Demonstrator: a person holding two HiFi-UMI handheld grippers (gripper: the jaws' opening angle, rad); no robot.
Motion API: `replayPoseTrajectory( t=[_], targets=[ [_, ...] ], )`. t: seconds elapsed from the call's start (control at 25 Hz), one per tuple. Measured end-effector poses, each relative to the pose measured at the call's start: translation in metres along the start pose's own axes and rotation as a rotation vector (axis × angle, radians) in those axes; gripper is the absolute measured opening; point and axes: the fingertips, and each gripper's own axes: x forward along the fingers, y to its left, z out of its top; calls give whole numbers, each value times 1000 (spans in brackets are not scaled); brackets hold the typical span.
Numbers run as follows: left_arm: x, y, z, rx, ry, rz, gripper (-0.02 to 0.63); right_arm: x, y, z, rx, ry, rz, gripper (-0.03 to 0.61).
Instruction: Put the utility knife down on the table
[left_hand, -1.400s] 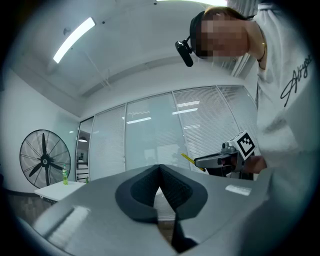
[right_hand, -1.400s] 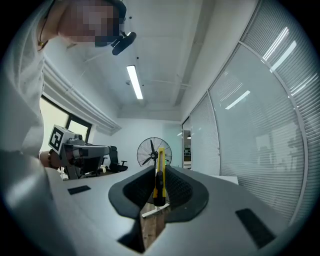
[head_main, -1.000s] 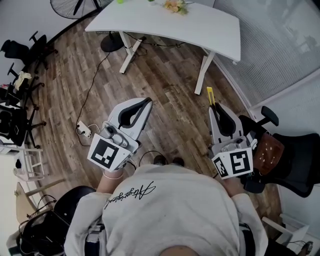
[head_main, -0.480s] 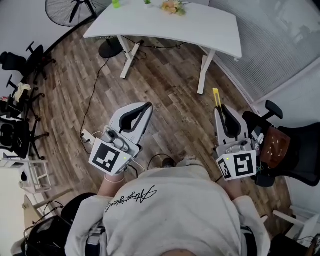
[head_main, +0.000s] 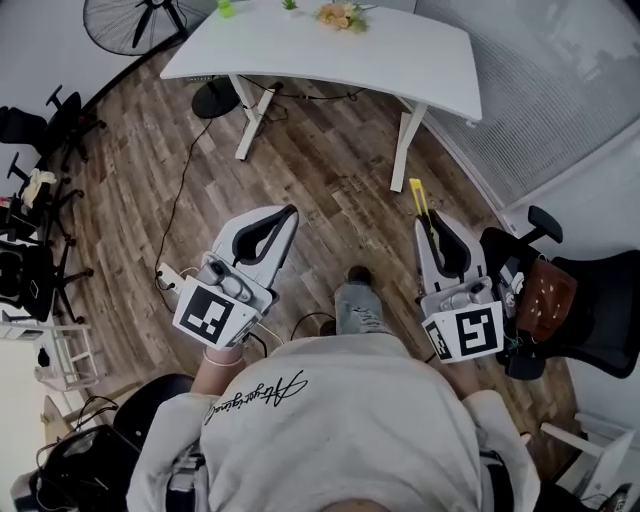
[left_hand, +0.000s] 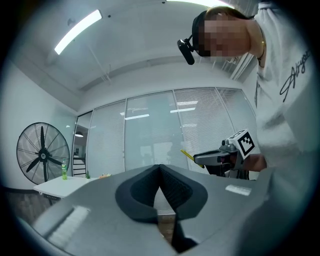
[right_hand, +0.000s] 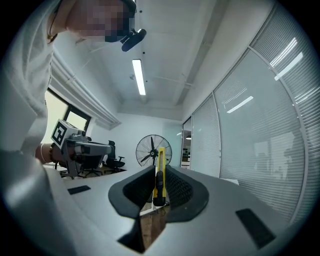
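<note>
Left tongs (left_hand: 160, 170) jaws together, empty. Right tongs (left_hand: 200, 158) beyond, yellow utility knife (left_hand: 186, 155) protruding. Fan (left_hand: 42, 156) left.

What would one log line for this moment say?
right claw: shut on utility knife | left claw: shut, empty | white table: ahead, knife not down

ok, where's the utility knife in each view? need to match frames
Head view: right of centre, the yellow utility knife sticks out of the right tongs.
Left gripper view: a thin yellow sliver right of centre, at the tip of the right tongs.
Right gripper view: dead centre, clamped between the pads.
Shared landmark: standing fan.
</note>
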Motion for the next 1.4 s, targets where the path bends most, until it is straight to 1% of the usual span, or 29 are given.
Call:
replayPoseTrajectory(
  t=[0.2, 0.36, 0.64, 0.88, 1.12, 1.4],
  targets=[
    [26, 20, -4, 8, 6, 43, 0, 32, -24, -4, -19, -11, 46, 63],
    [63, 42, -8, 21, 4, 63, 0, 65, -52, -8, -47, -17, 74, 63],
    [132, 76, -3, 40, -17, 101, 0, 116, -115, -6, -44, -40, 104, 63],
    [173, 92, -7, 46, -27, 133, 0, 148, -153, -12, -29, -54, 136, 63],
    [197, 99, -13, 40, -22, 135, 0, 164, -172, -17, -8, -59, 145, 63],
    [206, 110, -17, 39, -11, 105, 0, 175, -175, -18, -7, -57, 128, 63]
  ],
)
